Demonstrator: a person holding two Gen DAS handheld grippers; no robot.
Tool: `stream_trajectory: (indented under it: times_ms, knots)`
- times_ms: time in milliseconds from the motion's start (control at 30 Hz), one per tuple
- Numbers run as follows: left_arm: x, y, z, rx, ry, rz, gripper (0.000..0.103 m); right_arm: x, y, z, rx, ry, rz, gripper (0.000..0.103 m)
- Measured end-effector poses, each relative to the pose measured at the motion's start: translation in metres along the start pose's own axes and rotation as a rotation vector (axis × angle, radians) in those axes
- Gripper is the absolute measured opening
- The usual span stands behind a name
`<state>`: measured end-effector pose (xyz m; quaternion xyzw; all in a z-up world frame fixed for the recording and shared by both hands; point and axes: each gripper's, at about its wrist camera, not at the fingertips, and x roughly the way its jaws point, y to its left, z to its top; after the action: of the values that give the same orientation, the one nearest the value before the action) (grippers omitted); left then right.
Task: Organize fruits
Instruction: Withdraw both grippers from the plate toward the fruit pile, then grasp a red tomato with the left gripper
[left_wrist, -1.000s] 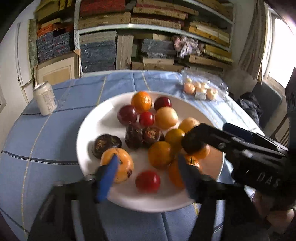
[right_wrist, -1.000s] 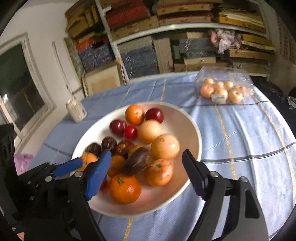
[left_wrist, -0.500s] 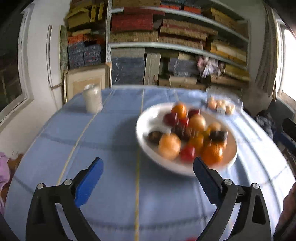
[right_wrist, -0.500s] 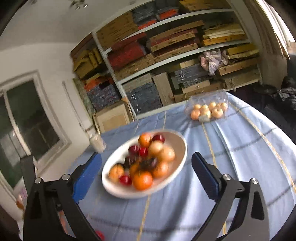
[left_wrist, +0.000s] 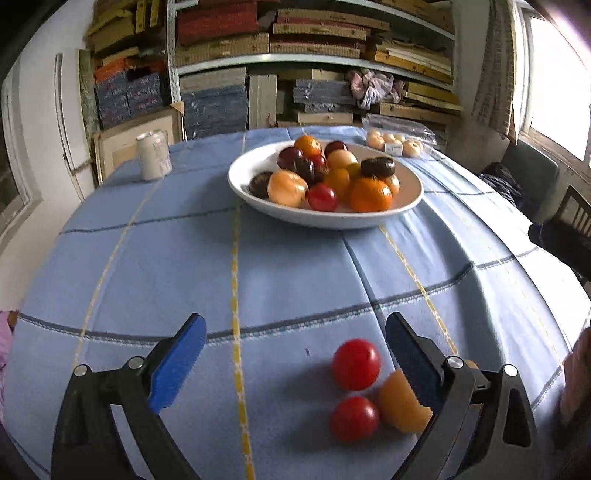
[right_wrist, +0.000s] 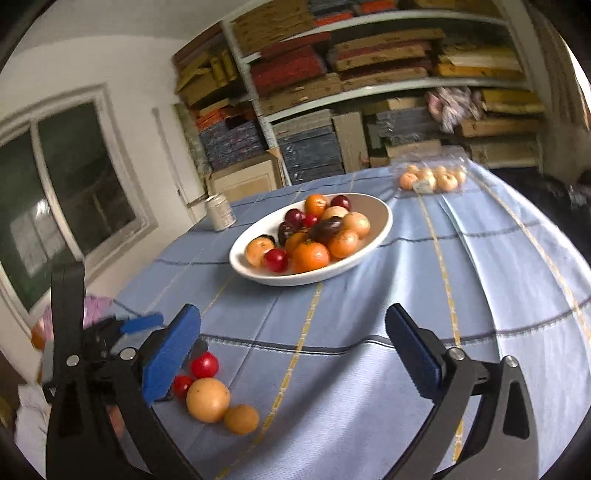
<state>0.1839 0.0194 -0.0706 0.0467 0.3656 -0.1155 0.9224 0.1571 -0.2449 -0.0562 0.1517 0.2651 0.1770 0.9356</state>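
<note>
Both the left gripper (left_wrist: 295, 354) and the right gripper (right_wrist: 293, 341), jaws opening, gape wide, empty. The right finger (left_wrist: 413, 362) half hides a pale orange round fruit (left_wrist: 400, 404) beside two red tomatoes (left_wrist: 355, 363).

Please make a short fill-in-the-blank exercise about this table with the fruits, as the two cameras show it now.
1. Most fruits lie in a white ____ on the blue tablecloth.
2. On the cloth near the left gripper, the number of small red fruits is ____.
3. Nothing is between the fingers of the right gripper; its jaws are ____.
4. The pale can stands ____ the bowl.

Missing words: bowl; two; opening; outside
</note>
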Motion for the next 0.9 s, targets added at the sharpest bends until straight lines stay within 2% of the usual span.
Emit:
stream_trajectory:
  times_ms: [133,167,200,300,433,467,567,667,900]
  knots:
    - [0.005,0.0,-0.003,-0.004,0.037,-0.024,0.097,0.004,-0.022,0.002,0.129,0.039,0.03,0.098]
    - [0.006,0.0,-0.004,0.0,0.042,-0.027,0.094,0.005,-0.025,0.002,0.151,0.046,0.038,0.098]
    - [0.008,-0.002,-0.004,0.006,0.05,-0.032,0.085,0.005,-0.027,0.002,0.16,0.049,0.04,0.098]
    - [0.01,-0.007,-0.005,0.025,0.064,-0.07,0.069,0.003,-0.023,0.001,0.145,0.045,0.041,0.098]
    - [0.013,-0.015,-0.007,0.062,0.084,-0.104,0.059,0.003,-0.018,0.001,0.123,0.051,0.043,0.098]
    - [0.015,-0.018,-0.008,0.073,0.098,-0.128,0.046,0.002,-0.017,0.0,0.122,0.052,0.045,0.098]
    - [0.018,-0.019,-0.007,0.071,0.116,-0.169,0.035,0.002,-0.017,0.0,0.122,0.053,0.045,0.098]
    - [0.021,-0.018,-0.007,0.054,0.129,-0.2,0.032,0.003,-0.016,0.0,0.119,0.058,0.047,0.098]
    - [0.023,-0.016,-0.007,0.041,0.143,-0.175,0.03,0.006,-0.013,0.0,0.104,0.072,0.05,0.098]
